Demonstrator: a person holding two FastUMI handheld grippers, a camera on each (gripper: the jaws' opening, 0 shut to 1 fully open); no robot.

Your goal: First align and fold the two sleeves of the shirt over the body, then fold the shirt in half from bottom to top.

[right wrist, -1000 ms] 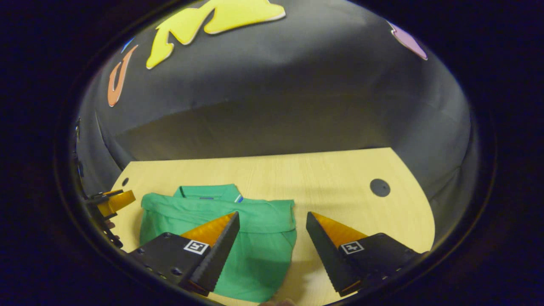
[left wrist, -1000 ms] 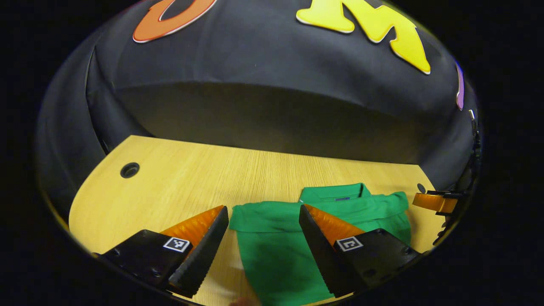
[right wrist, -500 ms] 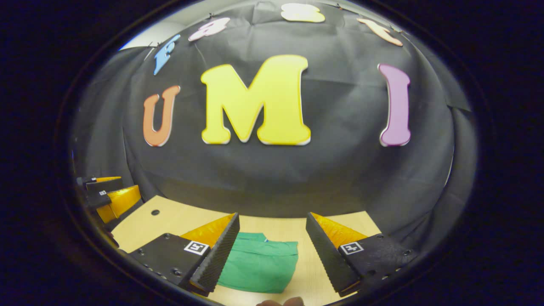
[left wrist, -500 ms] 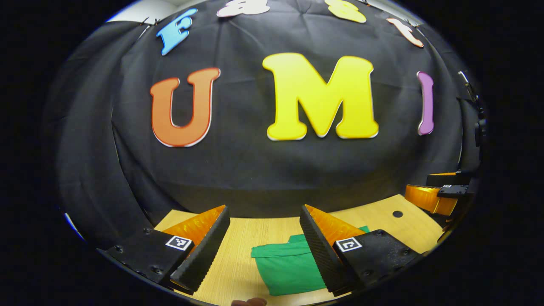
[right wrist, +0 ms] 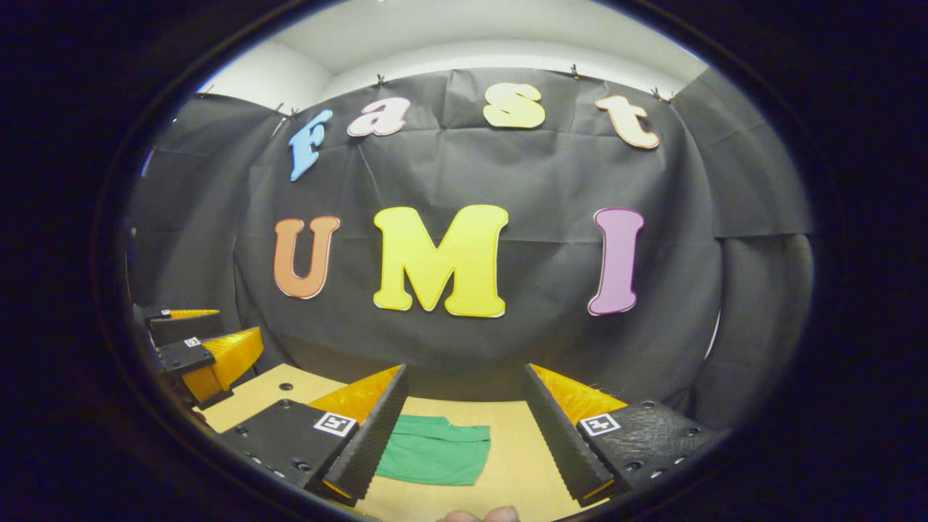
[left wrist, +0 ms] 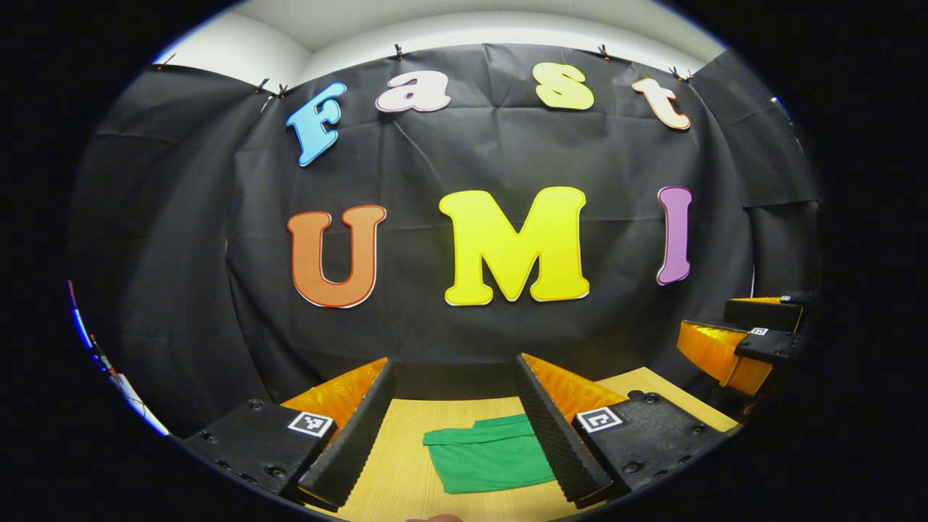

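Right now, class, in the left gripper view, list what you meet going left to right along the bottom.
Left gripper's own left finger → bare wooden table → folded green shirt → its own right finger → the right gripper at the far edge.

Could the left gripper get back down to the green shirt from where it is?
Probably yes. The left gripper is open above the table, and the folded green shirt lies flat between and below its fingers with nothing between them.
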